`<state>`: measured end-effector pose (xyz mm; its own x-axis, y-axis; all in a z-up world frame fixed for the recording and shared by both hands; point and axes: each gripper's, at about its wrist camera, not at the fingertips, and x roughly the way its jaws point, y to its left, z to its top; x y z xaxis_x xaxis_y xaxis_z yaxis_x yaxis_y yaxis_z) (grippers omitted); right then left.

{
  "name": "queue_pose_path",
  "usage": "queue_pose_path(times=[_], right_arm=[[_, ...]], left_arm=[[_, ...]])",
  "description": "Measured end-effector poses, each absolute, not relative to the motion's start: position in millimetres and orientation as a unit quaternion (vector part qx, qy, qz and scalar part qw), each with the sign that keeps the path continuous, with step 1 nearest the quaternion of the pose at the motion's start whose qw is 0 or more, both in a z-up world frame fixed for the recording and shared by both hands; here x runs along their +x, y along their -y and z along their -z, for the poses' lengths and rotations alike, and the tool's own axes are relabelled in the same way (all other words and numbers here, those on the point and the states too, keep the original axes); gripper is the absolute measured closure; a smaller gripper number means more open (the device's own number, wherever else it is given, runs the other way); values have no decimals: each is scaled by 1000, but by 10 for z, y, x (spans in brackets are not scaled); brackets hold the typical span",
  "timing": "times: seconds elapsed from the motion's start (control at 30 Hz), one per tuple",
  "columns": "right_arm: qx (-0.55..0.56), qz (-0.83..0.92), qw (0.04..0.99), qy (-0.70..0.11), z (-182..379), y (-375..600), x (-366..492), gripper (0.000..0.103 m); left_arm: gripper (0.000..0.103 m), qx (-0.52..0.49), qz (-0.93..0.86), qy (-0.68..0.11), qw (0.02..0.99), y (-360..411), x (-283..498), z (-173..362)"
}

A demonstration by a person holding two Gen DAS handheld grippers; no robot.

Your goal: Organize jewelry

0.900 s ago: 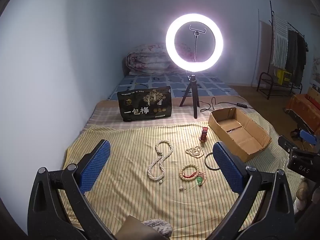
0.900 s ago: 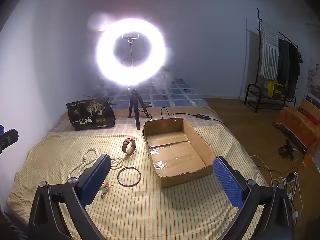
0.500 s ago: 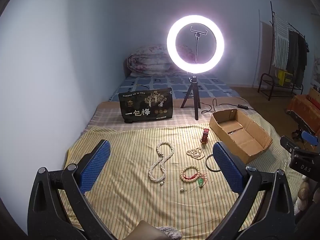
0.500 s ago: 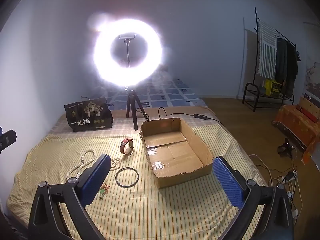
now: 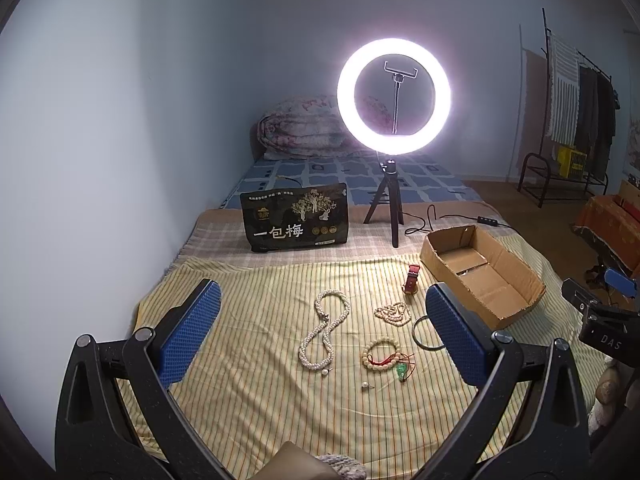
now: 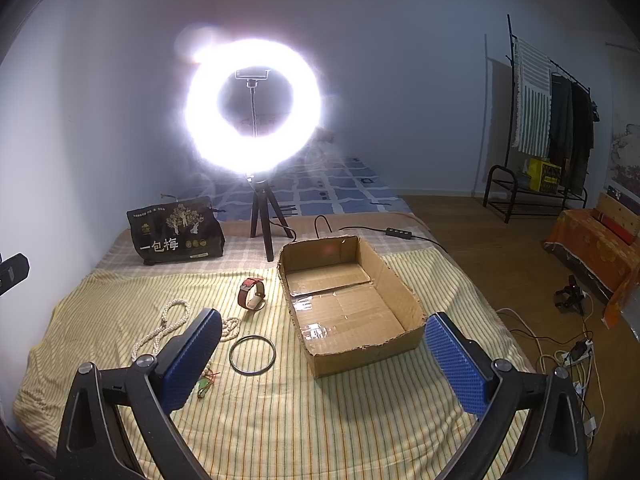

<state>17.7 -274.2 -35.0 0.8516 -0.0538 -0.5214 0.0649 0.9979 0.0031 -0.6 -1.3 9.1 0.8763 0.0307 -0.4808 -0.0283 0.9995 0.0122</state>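
Jewelry lies spread on the yellow striped cloth (image 5: 248, 392) over the bed, all of it left of the cardboard box (image 6: 352, 304), which I see is empty. Behind them stands the bright ring light (image 5: 394, 96) on its tripod, with a black bag (image 5: 295, 222) beside it. My left gripper (image 5: 320, 336) hangs above the cloth with fingers wide and nothing between them; my right gripper (image 6: 322, 358) is equally wide and empty. From large to small: long pearl necklace (image 5: 324, 330), black ring (image 6: 252, 355), bead bracelet (image 5: 382, 356), small bead string (image 5: 394, 313), red watch (image 6: 251, 299).
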Motion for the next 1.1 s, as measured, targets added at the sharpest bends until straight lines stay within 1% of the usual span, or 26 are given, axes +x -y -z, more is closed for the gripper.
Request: queue_pose_path(times=[1.1], right_arm=[[10,32,960,-279,366,2742,157,0]], left_arm=[[0,3,-15,-247,969,14,-33,-82]])
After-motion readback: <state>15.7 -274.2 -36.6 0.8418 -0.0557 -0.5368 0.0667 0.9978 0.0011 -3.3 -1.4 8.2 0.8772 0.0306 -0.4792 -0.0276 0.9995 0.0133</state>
